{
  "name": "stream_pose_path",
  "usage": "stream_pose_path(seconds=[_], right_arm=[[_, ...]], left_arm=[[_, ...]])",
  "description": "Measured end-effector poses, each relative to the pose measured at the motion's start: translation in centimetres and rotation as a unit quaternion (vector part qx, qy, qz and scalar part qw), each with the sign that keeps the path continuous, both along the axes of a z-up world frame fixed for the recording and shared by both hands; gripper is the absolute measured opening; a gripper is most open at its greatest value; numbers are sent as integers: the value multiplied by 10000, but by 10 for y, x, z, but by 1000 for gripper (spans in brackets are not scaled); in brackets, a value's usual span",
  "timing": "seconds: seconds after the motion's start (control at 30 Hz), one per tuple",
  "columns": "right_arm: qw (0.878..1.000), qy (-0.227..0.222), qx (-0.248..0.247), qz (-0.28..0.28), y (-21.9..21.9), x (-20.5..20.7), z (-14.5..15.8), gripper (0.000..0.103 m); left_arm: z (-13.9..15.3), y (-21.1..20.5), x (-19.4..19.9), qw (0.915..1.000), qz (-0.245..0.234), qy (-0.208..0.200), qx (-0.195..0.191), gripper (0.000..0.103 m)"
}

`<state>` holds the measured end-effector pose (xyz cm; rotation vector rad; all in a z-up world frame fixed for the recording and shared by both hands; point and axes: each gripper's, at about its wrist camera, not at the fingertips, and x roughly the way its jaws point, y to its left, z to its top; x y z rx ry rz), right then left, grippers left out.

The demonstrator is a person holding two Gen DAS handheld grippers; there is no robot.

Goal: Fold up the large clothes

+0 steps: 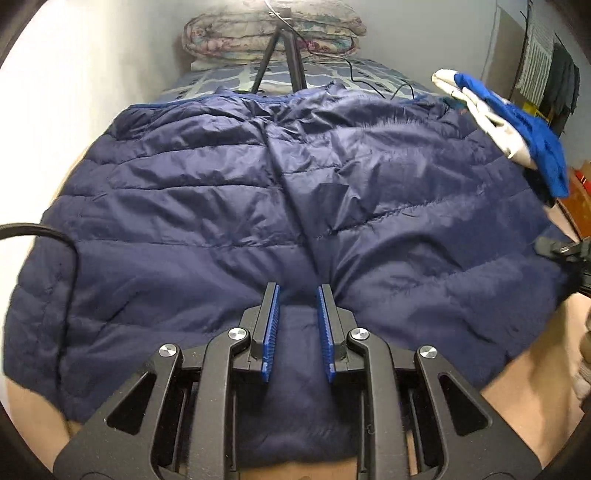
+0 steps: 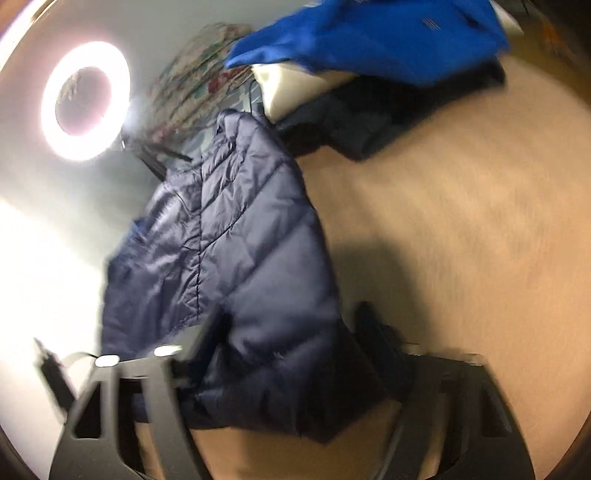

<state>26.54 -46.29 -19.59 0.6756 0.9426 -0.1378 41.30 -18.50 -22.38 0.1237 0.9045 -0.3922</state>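
A navy quilted puffer jacket [image 1: 207,206] lies spread wide across the tan surface [image 1: 535,369]. My left gripper [image 1: 298,291] is at its near hem, and its blue pads [image 1: 271,325] pinch a bunched fold of the jacket. The right wrist view is blurred. There, one end of the jacket [image 2: 251,236] hangs down over my right gripper [image 2: 295,321] and fills the gap between its widely spaced black fingers [image 2: 369,325]. The pads are hidden by the fabric, so whether they press on it is unclear.
A blue and white garment [image 1: 517,129] lies at the jacket's far right, over a dark one [image 2: 388,114]. A tripod [image 1: 280,55], cables and a folded floral quilt [image 1: 273,33] sit at the back. A ring light [image 2: 85,99] glows by the wall. Clothes hang at right [image 1: 554,85].
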Motion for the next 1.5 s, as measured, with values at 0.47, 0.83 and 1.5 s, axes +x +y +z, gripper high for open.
stream_pose_path(seconds=[0.47, 0.83, 1.5], right_arm=[[9883, -624, -1287, 535, 51, 10, 100, 10], [9625, -1237, -2034, 1301, 134, 30, 165, 9], [9265, -1557, -2019, 2767, 326, 85, 156, 8]], left_arm=[[88, 182, -119, 9930, 915, -307, -687, 20], [90, 254, -209, 9856, 1283, -160, -1089, 20], [155, 309, -290, 9740, 1454, -566, -1644, 37]])
